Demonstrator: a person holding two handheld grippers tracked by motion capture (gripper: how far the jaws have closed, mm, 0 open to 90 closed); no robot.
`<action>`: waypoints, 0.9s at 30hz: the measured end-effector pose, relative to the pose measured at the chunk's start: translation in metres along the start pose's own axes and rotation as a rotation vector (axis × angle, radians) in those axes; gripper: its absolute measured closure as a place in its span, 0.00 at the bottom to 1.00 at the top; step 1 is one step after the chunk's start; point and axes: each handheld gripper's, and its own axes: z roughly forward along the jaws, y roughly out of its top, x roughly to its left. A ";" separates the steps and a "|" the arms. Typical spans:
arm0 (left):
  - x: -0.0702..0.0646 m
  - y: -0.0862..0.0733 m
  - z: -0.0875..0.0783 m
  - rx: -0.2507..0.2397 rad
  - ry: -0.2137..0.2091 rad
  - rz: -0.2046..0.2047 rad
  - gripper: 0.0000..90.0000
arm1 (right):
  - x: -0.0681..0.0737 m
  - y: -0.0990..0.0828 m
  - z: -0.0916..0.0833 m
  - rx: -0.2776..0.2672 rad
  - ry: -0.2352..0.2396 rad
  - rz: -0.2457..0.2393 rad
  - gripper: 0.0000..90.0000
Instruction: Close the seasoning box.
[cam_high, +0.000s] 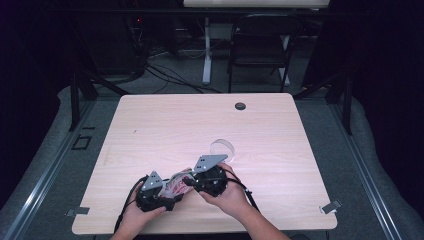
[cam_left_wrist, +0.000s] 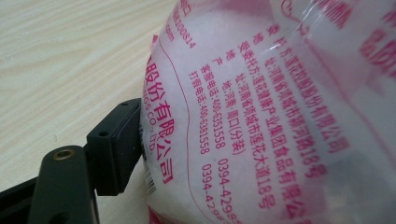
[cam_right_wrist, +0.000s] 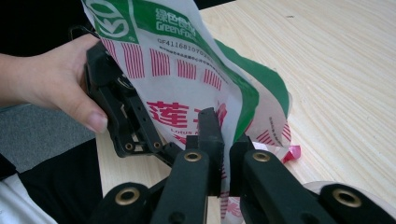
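Plastic bag (cam_high: 176, 186) with pink and green print and something white and granular inside is the thing you're working on, and it sits near your edge of the pale wooden tabletop (cam_high: 165, 125), hanging between your two grippers.

Your right gripper (cam_right_wrist: 223, 140) has its black jaws clamped tight on the thin top edge of the bag, right by the pink characters. That pinch looks solid, so leave it alone.

Your left gripper (cam_left_wrist: 122, 140) is spread wide, and one black pad (cam_left_wrist: 116, 144) rests right against the fat, filled part of the bag. The other pad isn't visible in the left gripper view, so I can't say it's squeezing anything. I'd call it open around the bag rather than gripping it.

My read: you're setting up to pull the top open or pour, probably toward the clear round dish (cam_high: 222, 147) just beyond your hands. A few tips:

- Grab film, not the bulge. The filled part will just squish and slip.
- Get the left pads on the flat top edge near the right gripper's pinch.
- Keep the bag upright while you re-grip, otherwise the contents shift.
- Close slowly, then pull apart gently so nothing bursts out.
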 end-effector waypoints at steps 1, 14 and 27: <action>0.000 0.000 0.001 0.008 0.002 0.005 0.27 | 0.000 0.000 0.000 0.000 0.000 0.000 1.00; -0.001 -0.002 0.011 0.069 0.019 0.046 0.30 | 0.001 0.000 0.000 0.001 0.001 0.001 0.99; -0.003 -0.002 0.014 0.068 0.047 0.069 0.29 | 0.001 0.000 0.001 0.000 -0.003 -0.004 0.99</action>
